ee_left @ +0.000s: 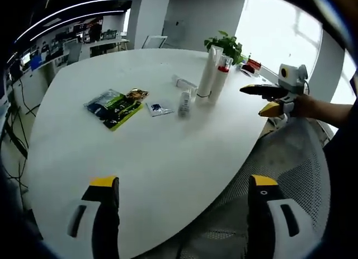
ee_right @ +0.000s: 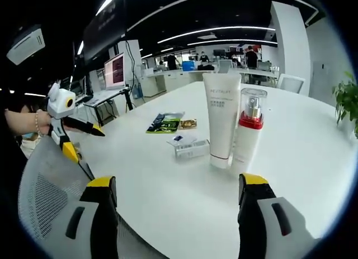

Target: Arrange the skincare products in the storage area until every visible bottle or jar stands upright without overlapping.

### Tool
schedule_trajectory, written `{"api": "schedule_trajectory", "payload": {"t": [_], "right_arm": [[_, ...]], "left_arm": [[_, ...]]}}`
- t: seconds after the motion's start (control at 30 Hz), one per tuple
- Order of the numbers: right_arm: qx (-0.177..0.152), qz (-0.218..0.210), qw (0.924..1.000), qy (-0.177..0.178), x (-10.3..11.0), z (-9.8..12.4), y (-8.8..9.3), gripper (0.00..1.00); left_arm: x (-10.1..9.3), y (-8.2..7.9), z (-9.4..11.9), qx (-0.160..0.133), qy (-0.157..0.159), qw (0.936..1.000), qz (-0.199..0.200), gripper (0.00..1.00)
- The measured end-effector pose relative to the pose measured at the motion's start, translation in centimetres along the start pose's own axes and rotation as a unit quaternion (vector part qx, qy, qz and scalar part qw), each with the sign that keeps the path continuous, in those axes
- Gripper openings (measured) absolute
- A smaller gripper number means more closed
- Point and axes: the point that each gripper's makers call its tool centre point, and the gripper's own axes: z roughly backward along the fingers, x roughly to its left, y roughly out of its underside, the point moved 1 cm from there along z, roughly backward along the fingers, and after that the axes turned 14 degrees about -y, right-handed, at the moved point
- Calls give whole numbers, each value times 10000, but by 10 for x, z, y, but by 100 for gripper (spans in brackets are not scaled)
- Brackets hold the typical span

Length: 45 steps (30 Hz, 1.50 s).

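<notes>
On the white table (ee_right: pixel 313 158), a white tube (ee_right: pixel 221 118) and a red-collared pump bottle (ee_right: pixel 248 131) stand upright, touching, just ahead of the right gripper (ee_right: pixel 178 198), whose jaws are spread and empty. The left gripper (ee_left: pixel 183 196), likewise released, is well back from them. The right gripper view reads "NEVITALIFY" on the tube; the left gripper view shows a small bottle (ee_left: pixel 184 102) lying flat beside them, near green sachets (ee_left: pixel 116 107).

A white surface (ee_left: pixel 168 158) carries a green and gold packet (ee_left: pixel 116 107) left of centre. A potted plant (ee_left: pixel 226 45) stands at upper right, a mesh chair (ee_left: pixel 291 158) at lower right.
</notes>
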Motion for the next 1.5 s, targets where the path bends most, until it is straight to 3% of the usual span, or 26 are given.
{"api": "schedule_trajectory", "payload": {"t": [0.33, 0.63, 0.83, 1.5], "right_arm": [[-13, -13, 10000, 55, -2, 0, 1, 88], [61, 46, 9999, 90, -2, 1, 3, 89], [30, -3, 9999, 128, -4, 1, 4, 89], [-37, -116, 9989, 444, -16, 8, 5, 88]], "left_arm": [[-3, -8, -9, 67, 85, 9999, -90, 92], [-16, -27, -37, 170, 242, 9988, -402, 91], [-32, -47, -58, 223, 385, 9967, -680, 89], [-49, -103, -135, 457, 592, 9855, -1523, 74]]}}
